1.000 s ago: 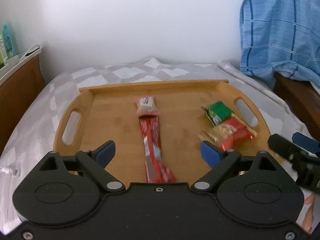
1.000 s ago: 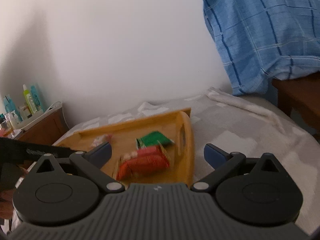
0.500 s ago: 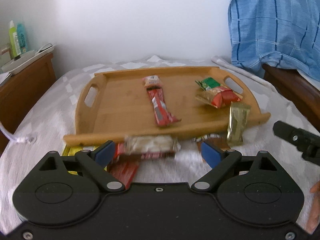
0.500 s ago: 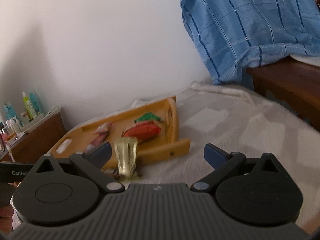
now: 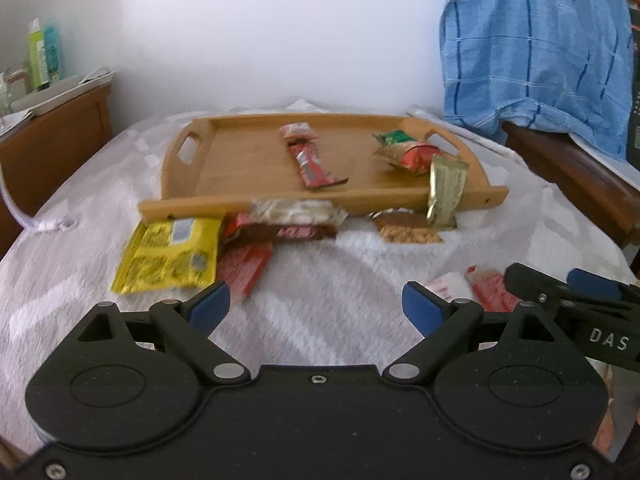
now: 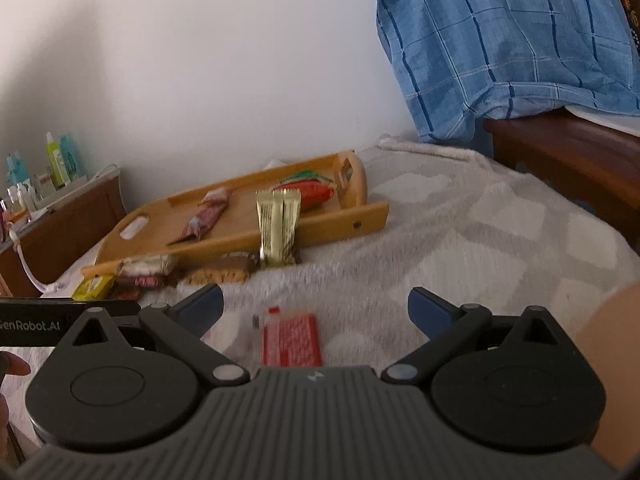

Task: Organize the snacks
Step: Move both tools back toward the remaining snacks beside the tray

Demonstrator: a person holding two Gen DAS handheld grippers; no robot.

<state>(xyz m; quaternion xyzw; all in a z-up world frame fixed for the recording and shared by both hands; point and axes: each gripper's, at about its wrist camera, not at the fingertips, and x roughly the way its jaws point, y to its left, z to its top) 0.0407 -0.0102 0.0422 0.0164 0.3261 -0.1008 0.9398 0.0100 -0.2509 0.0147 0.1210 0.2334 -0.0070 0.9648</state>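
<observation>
A wooden tray (image 5: 240, 168) (image 6: 320, 224) lies on the bed and holds a red bar (image 5: 310, 162), a small pink pack (image 5: 296, 130) and green and red packs (image 5: 408, 150). A gold pack (image 5: 444, 190) (image 6: 278, 226) leans on the tray's near rim. In front lie a yellow bag (image 5: 172, 254), a white bar (image 5: 296, 212), a brown bar (image 5: 296, 232), a nut bar (image 5: 404, 228) and a red pack (image 5: 244, 268). A red-and-white pack (image 6: 290, 338) (image 5: 480, 292) lies just before my open right gripper (image 6: 316, 306). My left gripper (image 5: 316, 308) is open and empty.
The bed has a grey-and-white blanket (image 5: 340, 280). A wooden nightstand with bottles (image 5: 48, 128) stands at the left. A blue plaid cloth (image 5: 536, 48) hangs over a dark wooden frame (image 5: 568, 168) at the right. A white wall is behind.
Both grippers have pulled back from the tray toward the near side of the bed. The loose snacks in front of the tray have come into view. Both stay open.
</observation>
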